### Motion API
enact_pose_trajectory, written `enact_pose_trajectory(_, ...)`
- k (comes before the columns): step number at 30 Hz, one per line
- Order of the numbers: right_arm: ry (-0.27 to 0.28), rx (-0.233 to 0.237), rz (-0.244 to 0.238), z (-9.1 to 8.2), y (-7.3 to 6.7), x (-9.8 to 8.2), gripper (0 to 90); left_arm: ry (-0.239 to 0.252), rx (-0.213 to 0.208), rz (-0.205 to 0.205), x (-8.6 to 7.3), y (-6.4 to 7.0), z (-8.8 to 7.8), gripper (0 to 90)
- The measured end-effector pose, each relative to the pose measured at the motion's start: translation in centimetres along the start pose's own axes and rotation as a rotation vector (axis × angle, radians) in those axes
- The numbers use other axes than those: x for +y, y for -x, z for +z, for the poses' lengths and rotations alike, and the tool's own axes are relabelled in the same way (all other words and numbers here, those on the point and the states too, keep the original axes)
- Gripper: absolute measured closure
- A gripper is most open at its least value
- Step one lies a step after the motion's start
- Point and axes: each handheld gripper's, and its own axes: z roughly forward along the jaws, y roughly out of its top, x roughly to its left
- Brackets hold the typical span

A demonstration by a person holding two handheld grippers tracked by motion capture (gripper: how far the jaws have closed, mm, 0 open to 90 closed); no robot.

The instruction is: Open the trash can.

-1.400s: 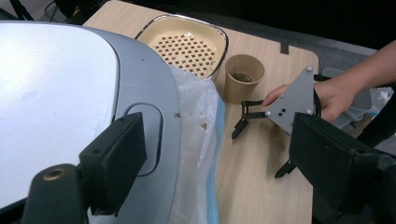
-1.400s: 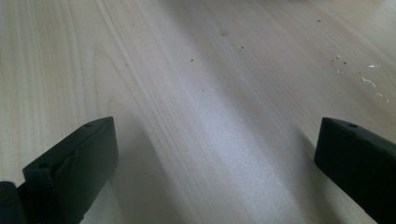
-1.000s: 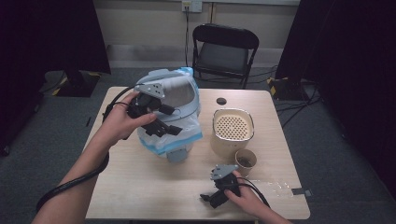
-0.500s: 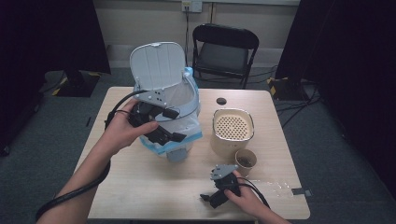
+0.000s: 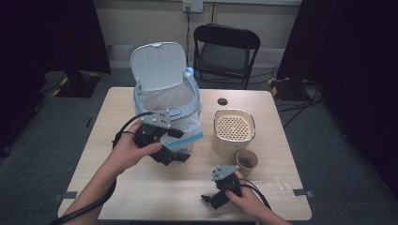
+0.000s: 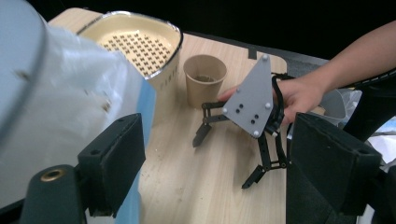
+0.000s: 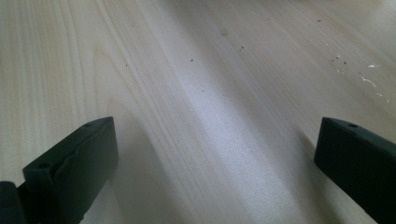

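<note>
On the table [image 5: 141, 197], white-lidded bin [image 5: 164, 101] stands open.

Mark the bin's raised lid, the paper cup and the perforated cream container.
lid [image 5: 158, 65], high view, middle of its ribbed inner face.
paper cup [image 6: 204, 86], left gripper view, front of its side wall.
perforated cream container [image 5: 234, 127], high view, centre of its holed top.
</note>
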Motion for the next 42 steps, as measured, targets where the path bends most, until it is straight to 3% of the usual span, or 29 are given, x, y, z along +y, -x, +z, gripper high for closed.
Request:
enact_pose_trajectory(13,0.0,0.0,0.0,0.0,0.0,0.0,0.0,-0.012,-0.017,-0.017,-3.7,0.7,1.4,17.5)
enact_pose_trajectory(17,0.0,0.0,0.0,0.0,0.0,0.0,0.0,-0.033,-0.019,-0.001,-4.4,1.2,1.6,17.5)
enact_pose_trajectory(22,0.0,-0.001,0.0,0.0,0.0,0.0,0.0,-0.009,-0.027,-0.007,-5.7,1.6,2.1,17.5)
enact_pose_trajectory(26,0.0,0.0,-0.002,0.0,0.0,0.0,0.0,-0.016,-0.028,-0.016,-7.2,1.7,2.8,17.5)
enact_pose_trajectory(39,-0.002,0.001,0.001,0.0,0.0,0.0,0.0,-0.058,-0.024,0.0,-11.0,1.7,5.3,17.3)
enact_pose_trajectory(42,-0.005,-0.001,0.006,-0.1,-0.1,0.0,0.0,-0.091,-0.031,-0.005,-12.1,1.5,6.1,17.3)
